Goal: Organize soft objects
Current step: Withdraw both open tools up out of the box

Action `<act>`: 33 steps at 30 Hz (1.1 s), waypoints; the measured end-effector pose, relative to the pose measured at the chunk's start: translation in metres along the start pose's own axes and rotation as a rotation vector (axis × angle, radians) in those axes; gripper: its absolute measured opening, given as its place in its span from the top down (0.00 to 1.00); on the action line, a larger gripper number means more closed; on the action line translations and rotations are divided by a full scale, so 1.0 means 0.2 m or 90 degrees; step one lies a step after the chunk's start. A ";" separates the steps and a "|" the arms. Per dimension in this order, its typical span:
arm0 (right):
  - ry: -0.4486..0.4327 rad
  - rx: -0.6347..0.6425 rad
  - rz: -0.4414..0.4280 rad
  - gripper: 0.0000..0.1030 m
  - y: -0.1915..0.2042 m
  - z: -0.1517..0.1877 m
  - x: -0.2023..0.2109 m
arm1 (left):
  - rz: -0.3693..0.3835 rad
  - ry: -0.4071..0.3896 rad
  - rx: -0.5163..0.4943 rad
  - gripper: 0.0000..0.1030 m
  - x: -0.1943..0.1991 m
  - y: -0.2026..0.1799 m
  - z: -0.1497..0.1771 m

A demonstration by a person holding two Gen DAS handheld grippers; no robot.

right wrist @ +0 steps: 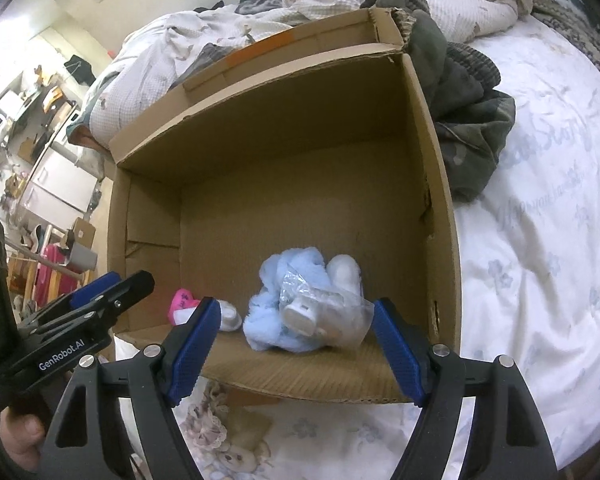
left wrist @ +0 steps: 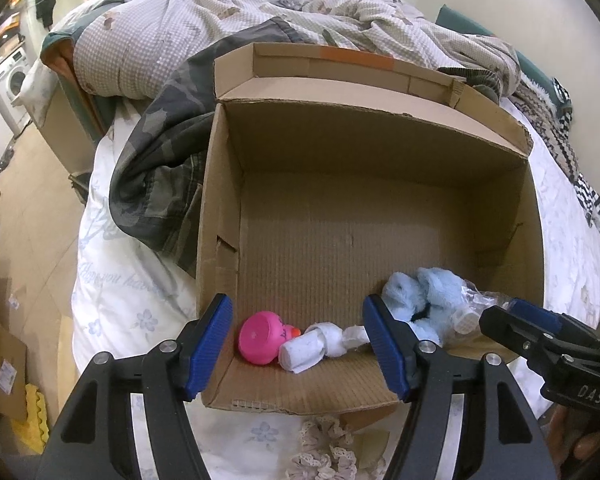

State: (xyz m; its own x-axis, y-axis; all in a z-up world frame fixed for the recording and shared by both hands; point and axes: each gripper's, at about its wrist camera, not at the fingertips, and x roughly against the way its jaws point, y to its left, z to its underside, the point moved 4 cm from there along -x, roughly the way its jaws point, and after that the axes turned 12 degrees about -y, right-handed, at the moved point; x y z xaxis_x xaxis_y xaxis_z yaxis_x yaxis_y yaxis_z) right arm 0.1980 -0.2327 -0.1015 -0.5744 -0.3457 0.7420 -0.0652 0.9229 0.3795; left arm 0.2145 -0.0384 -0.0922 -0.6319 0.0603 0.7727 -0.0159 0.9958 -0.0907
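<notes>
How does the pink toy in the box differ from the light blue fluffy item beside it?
The pink toy is smooth and glossy; the blue fluffy item is fuzzy. The pink toy is the smaller. The pink toy lies bare, while a clear plastic bag rests on the blue fluffy item. Both lie at the cardboard box's near edge.

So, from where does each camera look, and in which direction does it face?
Left wrist: sits on the left hand-held gripper, looks down into the cardboard box at the pink toy; the open right hand-held gripper shows.
Right wrist: sits on the right hand-held gripper, open over the blue plush; the left one and a hand show at its left.
Both share the box, its toys and the bed.
</notes>
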 end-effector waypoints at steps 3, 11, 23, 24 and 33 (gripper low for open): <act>-0.001 0.004 0.000 0.20 0.00 0.00 0.00 | -0.002 0.001 -0.002 0.37 0.00 0.00 0.00; -0.005 -0.001 -0.003 0.20 0.01 -0.01 0.01 | 0.002 -0.004 -0.002 0.37 0.03 0.00 0.01; -0.027 -0.004 -0.007 0.20 0.05 0.01 0.11 | -0.008 -0.025 -0.012 0.37 0.18 0.03 0.04; -0.028 -0.003 -0.008 0.20 0.05 0.02 0.12 | -0.009 -0.024 -0.014 0.37 0.19 0.03 0.04; -0.036 0.008 -0.006 0.20 0.06 0.08 0.22 | -0.013 -0.014 0.010 0.37 0.28 0.09 0.14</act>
State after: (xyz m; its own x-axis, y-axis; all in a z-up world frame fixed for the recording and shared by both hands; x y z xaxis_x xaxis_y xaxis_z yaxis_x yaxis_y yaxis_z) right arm 0.1591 -0.2345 -0.0740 -0.6194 -0.3445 0.7055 -0.0815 0.9219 0.3787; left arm 0.1575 -0.0188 -0.0673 -0.6484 0.0387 0.7603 -0.0412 0.9955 -0.0859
